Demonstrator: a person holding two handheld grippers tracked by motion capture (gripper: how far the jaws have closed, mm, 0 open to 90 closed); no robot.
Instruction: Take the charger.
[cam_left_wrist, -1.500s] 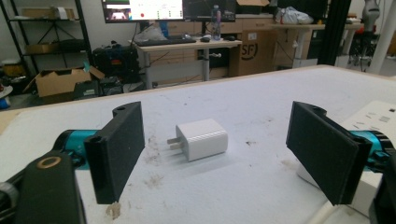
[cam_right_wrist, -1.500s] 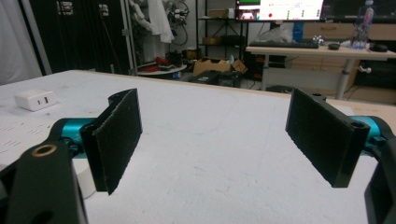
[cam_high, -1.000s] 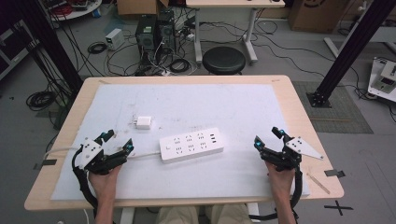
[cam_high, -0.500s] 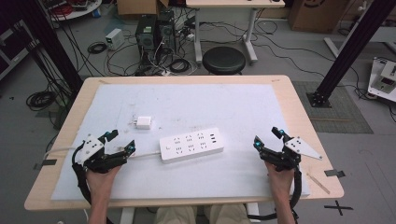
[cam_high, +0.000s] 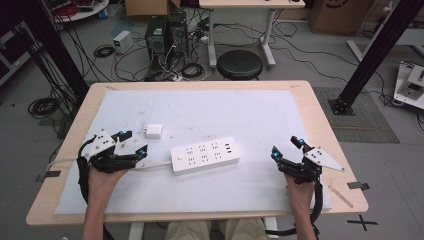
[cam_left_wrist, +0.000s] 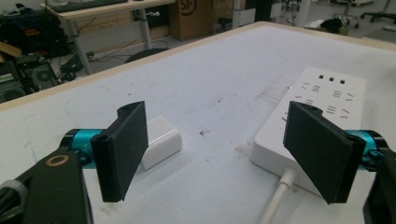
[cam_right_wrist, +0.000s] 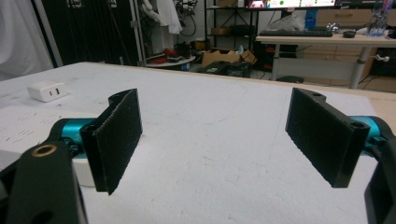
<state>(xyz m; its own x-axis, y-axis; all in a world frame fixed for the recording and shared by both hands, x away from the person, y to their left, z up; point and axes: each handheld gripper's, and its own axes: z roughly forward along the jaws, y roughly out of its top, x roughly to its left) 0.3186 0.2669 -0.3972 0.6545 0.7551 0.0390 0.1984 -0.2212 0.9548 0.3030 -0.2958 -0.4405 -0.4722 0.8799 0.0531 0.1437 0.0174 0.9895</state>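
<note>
- Charger block, small white, is seen flat on the mat, just up-left of the power strip; the two are apart, not touching.
- Power strip is taken as landmark: mid-mat, cord running off its left end.
- L gripper is held just left of the strip, jaws spread wide, nothing pinched; in the left gripper view the charger block sits partly behind one jaw, strip by the other.
- R gripper is kept well right of the strip, jaws spread, empty.
- Step judged: approach/pre-grasp, likely plugging block into strip.
- Next move calls for L jaws to be brought fwd around the block, then closed.
- Vs 1 s ago: L gripper is shifted slightly toward the block; R gripper, strip & block unchanged.
</note>
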